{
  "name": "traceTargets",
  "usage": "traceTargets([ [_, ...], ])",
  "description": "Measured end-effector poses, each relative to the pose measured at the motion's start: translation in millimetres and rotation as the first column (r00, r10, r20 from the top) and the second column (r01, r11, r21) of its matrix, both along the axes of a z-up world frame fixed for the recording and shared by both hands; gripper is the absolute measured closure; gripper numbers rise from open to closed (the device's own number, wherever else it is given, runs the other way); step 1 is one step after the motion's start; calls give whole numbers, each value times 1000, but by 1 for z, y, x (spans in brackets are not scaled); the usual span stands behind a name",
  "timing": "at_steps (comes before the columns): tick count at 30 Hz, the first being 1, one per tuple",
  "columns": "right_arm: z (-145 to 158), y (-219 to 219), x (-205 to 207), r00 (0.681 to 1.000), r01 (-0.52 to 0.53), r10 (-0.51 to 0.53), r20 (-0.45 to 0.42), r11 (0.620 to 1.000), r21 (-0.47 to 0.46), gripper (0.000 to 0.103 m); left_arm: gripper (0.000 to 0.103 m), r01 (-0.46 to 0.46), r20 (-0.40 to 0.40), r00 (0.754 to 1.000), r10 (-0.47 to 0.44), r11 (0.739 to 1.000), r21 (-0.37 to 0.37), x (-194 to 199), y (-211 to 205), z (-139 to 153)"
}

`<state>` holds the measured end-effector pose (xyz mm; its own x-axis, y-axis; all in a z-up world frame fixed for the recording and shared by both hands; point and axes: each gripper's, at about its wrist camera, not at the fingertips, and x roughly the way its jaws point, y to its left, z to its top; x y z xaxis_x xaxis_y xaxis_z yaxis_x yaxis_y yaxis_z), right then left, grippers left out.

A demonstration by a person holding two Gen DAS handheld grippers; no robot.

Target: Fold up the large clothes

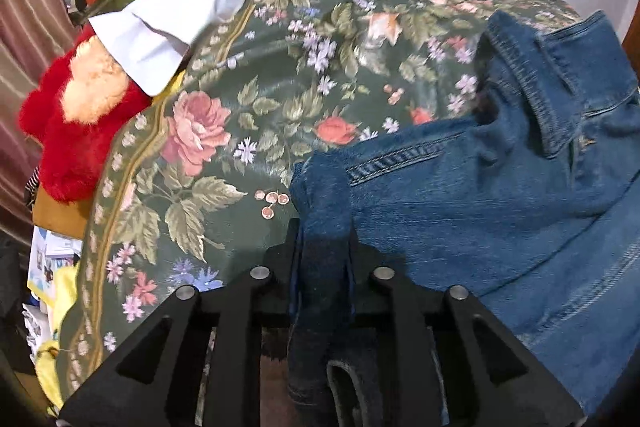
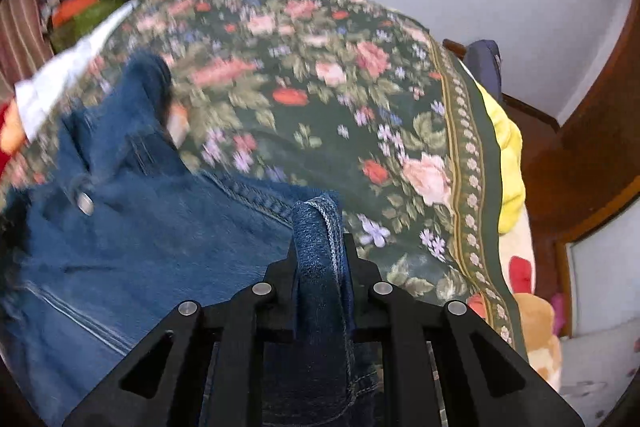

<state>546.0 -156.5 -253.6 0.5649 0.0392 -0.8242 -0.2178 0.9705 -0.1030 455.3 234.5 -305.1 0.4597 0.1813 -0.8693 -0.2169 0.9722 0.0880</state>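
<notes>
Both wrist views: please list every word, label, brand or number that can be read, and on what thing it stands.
None can be read.
Printed papers beside the floral bedspread: print too small and blurred.
Metal button on the denim jacket: blurred, no lettering legible.

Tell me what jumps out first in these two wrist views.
The blue denim jacket dominates, sprawled over a dark green floral bedspread. Folds of its denim are pinched in both the left gripper and the right gripper, low in each view's centre. A bright red plush toy sits at the bed's left edge in the left wrist view.
</notes>
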Motion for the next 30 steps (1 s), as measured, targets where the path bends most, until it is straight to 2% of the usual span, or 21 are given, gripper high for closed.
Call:
traceTargets([
  [1,-3,-2,1,1000,4,-4,-2,1000,-18,78,81,4,4,1000,-4,1000,6,-1,-1,-2],
  [4,-12,-14,2,999,36,-36,-7,998,-45,43,80,20,10,1000,-21,999,34,-5,-4,-4],
  [5,-13,-19,3,999,42,-42,-6,998,-36,40,79,26,8,1000,-26,999,42,-5,-6,-4],
  [9,-9,-36,1,998,43,-40,-52,997,60,40,72,44,-17,999,-43,997,65,-7,-9,2],
  [14,22,-33,-23,1000,17,-18,0,999,35,40,72,66,28,997,-70,988,139,-27,-16,36],
  [20,78,-25,-79,993,-44,42,108,999,11,39,71,56,152,986,-69,995,86,-71,-23,104],
  [22,95,-24,-99,990,-63,59,131,998,26,38,67,60,209,975,-73,996,68,-92,-30,130],
  [24,113,-23,-123,986,-84,76,151,995,47,34,60,61,254,964,-75,996,64,-110,-36,151],
  [26,128,-24,-148,981,-103,89,175,992,73,22,58,64,294,952,-80,996,63,-131,-44,171],
  [28,137,-25,-168,976,-117,96,194,988,100,17,53,63,319,944,-82,996,68,-148,-49,183],
  [30,146,-28,-191,974,-130,101,203,982,135,11,41,60,338,938,-79,996,68,-166,-53,192],
])
